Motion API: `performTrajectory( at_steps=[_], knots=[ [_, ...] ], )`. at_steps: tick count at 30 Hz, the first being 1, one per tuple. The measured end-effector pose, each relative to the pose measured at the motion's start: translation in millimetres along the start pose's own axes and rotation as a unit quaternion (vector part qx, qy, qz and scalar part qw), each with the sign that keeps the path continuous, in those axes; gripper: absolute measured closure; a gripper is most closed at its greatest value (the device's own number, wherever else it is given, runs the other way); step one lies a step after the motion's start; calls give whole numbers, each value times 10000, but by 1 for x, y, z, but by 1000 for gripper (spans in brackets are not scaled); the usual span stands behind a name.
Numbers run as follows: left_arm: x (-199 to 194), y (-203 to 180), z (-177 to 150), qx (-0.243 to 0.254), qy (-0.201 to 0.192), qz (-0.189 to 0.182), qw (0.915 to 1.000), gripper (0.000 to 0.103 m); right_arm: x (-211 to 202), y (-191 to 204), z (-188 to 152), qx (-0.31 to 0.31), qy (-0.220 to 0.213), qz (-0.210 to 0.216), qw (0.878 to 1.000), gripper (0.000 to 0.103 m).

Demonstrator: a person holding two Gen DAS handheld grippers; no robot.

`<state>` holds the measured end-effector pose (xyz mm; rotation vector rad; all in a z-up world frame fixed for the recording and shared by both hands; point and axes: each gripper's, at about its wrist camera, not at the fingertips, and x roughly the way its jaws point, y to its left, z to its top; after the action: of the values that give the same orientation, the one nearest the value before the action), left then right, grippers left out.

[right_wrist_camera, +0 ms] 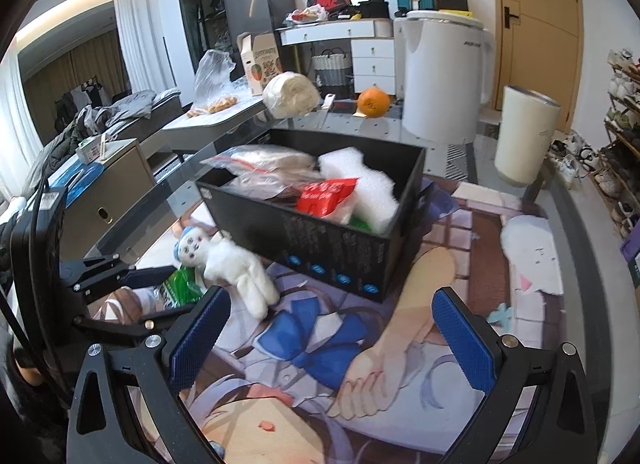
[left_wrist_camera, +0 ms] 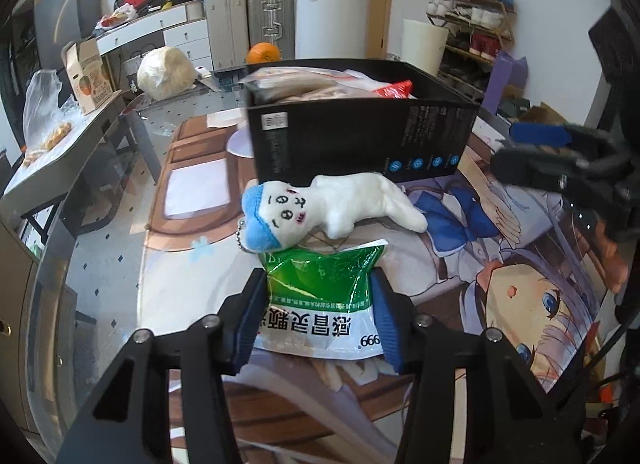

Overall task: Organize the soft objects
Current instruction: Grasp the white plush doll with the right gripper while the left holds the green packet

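My left gripper [left_wrist_camera: 318, 296] is shut on a green and white medicine pouch [left_wrist_camera: 320, 300], pinching its sides; the pouch also shows in the right wrist view [right_wrist_camera: 180, 288]. A white plush toy with a blue cap [left_wrist_camera: 328, 204] lies just beyond the pouch, against the black box [left_wrist_camera: 360, 136]. The box holds several bagged soft items, a red packet [right_wrist_camera: 326, 196] and white foam [right_wrist_camera: 360, 188]. My right gripper [right_wrist_camera: 332, 332] is open and empty above the printed mat, near the plush [right_wrist_camera: 236, 264] and in front of the box [right_wrist_camera: 320, 240].
The printed anime mat [right_wrist_camera: 400, 364] covers a glass table. An orange [right_wrist_camera: 373, 102] and a wrapped white bundle [right_wrist_camera: 290, 95] lie behind the box. A white appliance [right_wrist_camera: 444, 76], a white cylinder [right_wrist_camera: 524, 136] and a shoe rack [right_wrist_camera: 616, 144] stand to the right.
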<state>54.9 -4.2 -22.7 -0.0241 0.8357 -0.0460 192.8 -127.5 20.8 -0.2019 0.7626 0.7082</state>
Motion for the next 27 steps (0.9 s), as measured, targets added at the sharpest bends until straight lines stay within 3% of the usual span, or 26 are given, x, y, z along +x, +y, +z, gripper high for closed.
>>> performTrajectory(
  at_steps=[10, 20, 27],
  knots=[
    [-4, 14, -5, -36, 5, -90, 10000, 53, 26, 28, -7, -123, 296, 346, 9989, 1],
    [-6, 12, -9, 111, -28, -105, 9999, 53, 63, 56, 8, -336, 537, 618, 9961, 1],
    [-6, 13, -10, 149, -42, -146, 9998, 53, 82, 74, 15, -468, 669, 675, 9944, 12]
  ],
)
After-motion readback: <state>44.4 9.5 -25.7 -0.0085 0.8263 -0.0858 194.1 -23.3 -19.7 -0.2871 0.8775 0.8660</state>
